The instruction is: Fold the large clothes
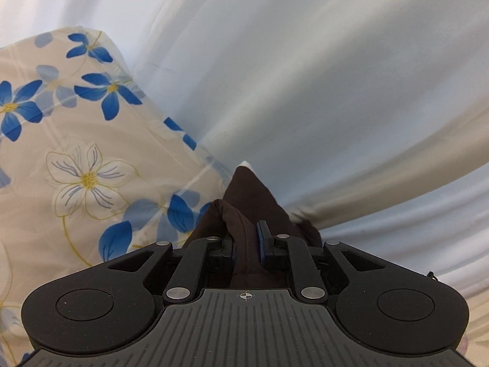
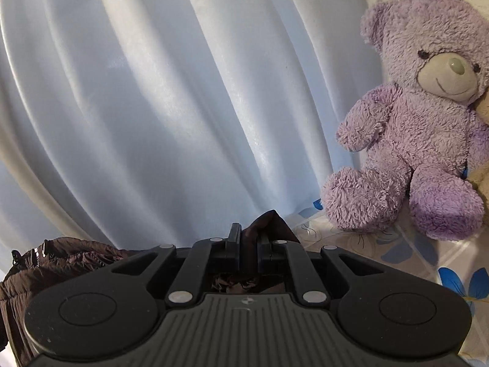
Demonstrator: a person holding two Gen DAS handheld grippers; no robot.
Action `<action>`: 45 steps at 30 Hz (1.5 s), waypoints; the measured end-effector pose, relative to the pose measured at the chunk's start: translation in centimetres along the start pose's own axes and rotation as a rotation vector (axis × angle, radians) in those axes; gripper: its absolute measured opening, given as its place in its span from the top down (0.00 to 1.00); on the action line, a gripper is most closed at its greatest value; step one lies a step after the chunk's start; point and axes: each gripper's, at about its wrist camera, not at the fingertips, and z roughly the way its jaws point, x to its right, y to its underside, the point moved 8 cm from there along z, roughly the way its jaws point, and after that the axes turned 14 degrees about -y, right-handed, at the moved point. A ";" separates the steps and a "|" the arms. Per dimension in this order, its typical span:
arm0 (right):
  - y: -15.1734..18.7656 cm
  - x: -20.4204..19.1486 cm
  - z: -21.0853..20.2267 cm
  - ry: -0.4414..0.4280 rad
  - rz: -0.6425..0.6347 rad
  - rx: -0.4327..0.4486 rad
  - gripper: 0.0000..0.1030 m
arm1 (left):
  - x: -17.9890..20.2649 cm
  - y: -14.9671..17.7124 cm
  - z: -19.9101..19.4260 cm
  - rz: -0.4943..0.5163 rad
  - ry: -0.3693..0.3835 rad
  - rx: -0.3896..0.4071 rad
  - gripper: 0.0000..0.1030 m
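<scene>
A dark brown garment (image 1: 253, 195) is pinched in my left gripper (image 1: 246, 240), whose jaws are shut on a bunched fold that sticks up past the fingertips. My right gripper (image 2: 246, 237) is shut on another fold of the same dark brown garment (image 2: 269, 223). More of the garment (image 2: 61, 260), with a zipper, hangs at the lower left of the right wrist view. Both grippers hold the cloth up in front of a pale blue curtain.
A pale blue curtain (image 1: 305, 76) fills the background of both views (image 2: 152, 91). A floral sheet with blue and white flowers (image 1: 76, 153) lies at left. A purple teddy bear (image 2: 421, 116) sits on the floral bedding (image 2: 412, 260) at right.
</scene>
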 end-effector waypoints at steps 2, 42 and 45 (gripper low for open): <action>0.4 0.6 2.2 0.025 -0.003 -0.025 0.91 | -0.5 0.1 2.3 -0.019 -0.021 -0.025 0.82; 3.9 5.0 9.1 0.014 -0.149 -0.209 0.45 | 1.1 1.3 6.3 0.333 -0.031 0.122 0.39; 4.3 4.3 9.7 0.017 -0.198 -0.215 0.68 | 1.0 1.3 5.7 0.330 -0.054 0.145 0.61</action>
